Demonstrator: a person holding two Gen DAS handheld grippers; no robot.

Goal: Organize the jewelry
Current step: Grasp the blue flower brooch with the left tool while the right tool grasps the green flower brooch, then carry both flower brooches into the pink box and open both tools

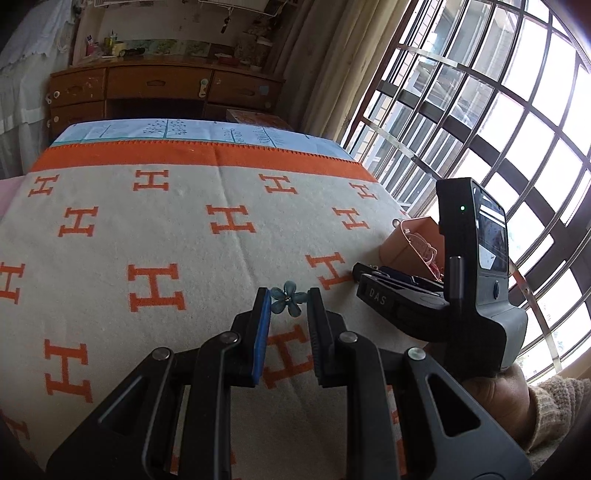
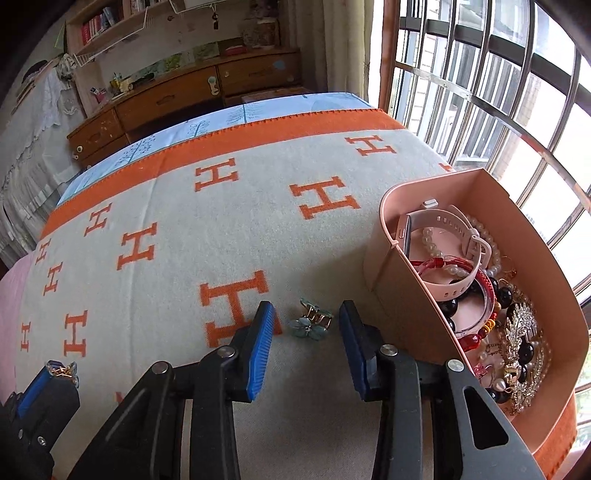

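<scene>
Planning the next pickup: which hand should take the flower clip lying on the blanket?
Right: its open fingers straddle the loose clip beside the box; the left gripper already grips another clip.

A home bedroom: blanket-covered bed (image 1: 184, 229), wooden drawer desk (image 1: 162, 92), bookshelf (image 2: 107, 22), curtains (image 1: 325, 62) and barred window (image 1: 498, 110).

Bed blanket (image 2: 177, 206) carries pink box (image 2: 399, 295), green hair clip (image 2: 312, 323).

"DAS" — right hand-held gripper (image 1: 364, 275); "H" — blanket (image 1: 155, 236)
</scene>
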